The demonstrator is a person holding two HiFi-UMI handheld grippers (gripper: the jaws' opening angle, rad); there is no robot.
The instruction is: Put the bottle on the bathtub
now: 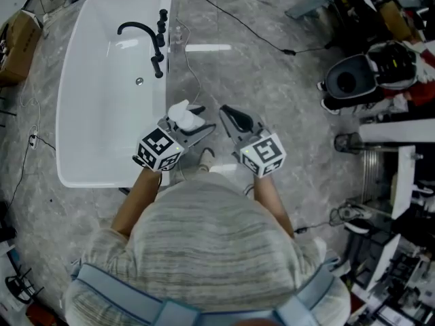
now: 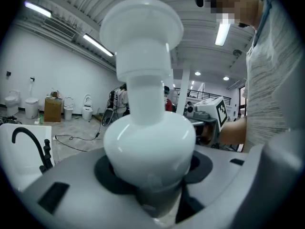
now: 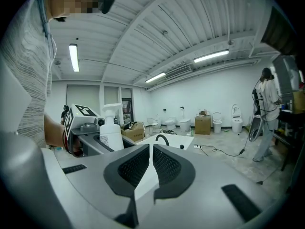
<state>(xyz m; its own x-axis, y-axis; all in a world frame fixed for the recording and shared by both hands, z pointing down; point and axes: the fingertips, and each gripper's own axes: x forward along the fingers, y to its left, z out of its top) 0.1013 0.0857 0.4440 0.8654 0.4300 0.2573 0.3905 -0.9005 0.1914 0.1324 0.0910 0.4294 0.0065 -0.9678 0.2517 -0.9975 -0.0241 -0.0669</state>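
Mottled grey concrete floor (image 1: 272, 87) crossed by thin black cables (image 1: 262, 42). Plain white walls (image 3: 224, 99) rise to a ribbed white ceiling (image 3: 157, 32) hung with long fluorescent tube lights (image 3: 211, 56). White toilets (image 3: 237, 119) and a brown cardboard box (image 3: 203, 124) line the far wall.

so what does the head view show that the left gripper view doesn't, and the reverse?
Head view only: the whole bathtub from above with its drain, floor cables, and the right gripper with jaws together, empty.

Left gripper view only: a close look at the left gripper clamped low on the white bottle, plus ceiling strip lights and toilets by the far wall.

Both: the bottle, the tub's black faucet, and the right gripper's marker cube.
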